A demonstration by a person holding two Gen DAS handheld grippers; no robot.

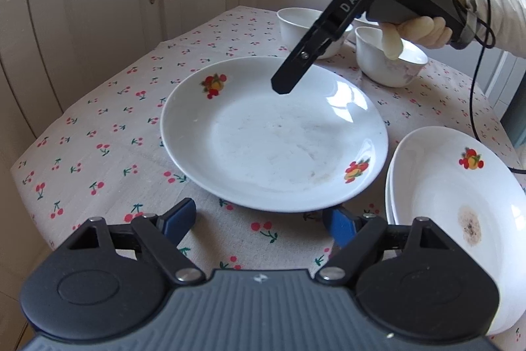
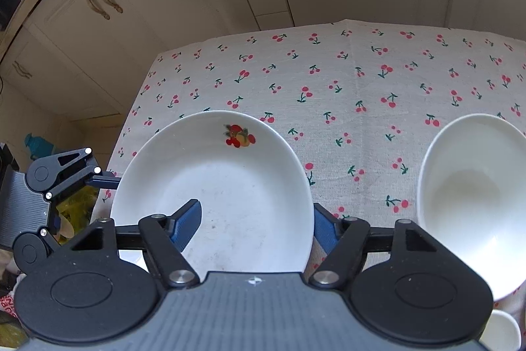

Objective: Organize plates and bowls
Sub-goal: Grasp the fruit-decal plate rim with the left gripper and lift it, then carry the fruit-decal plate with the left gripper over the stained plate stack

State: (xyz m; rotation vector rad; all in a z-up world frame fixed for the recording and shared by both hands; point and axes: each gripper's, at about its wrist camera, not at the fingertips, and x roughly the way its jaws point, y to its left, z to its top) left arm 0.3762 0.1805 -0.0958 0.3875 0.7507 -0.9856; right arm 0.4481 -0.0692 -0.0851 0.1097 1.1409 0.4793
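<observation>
Plates first: the big fruit-printed plate (image 1: 274, 134) lies on the cherry tablecloth (image 1: 108, 134), just ahead of the spread left gripper (image 1: 259, 224); stacked plates (image 1: 453, 206) sit right of it, partly cut off; behind it, three bowls (image 1: 389, 61), apparently; right gripper (image 2: 256, 224) spread, empty

The round white ceramic plate (image 1: 274, 134) carries red-and-yellow fruit prints on its rim. The beige tablecloth (image 1: 108, 134) is dotted with red cherries on green stems. The plain round ceramic bowls (image 1: 389, 61) are white. The blue-padded fingers (image 2: 187, 222) sit on black linkages.
</observation>
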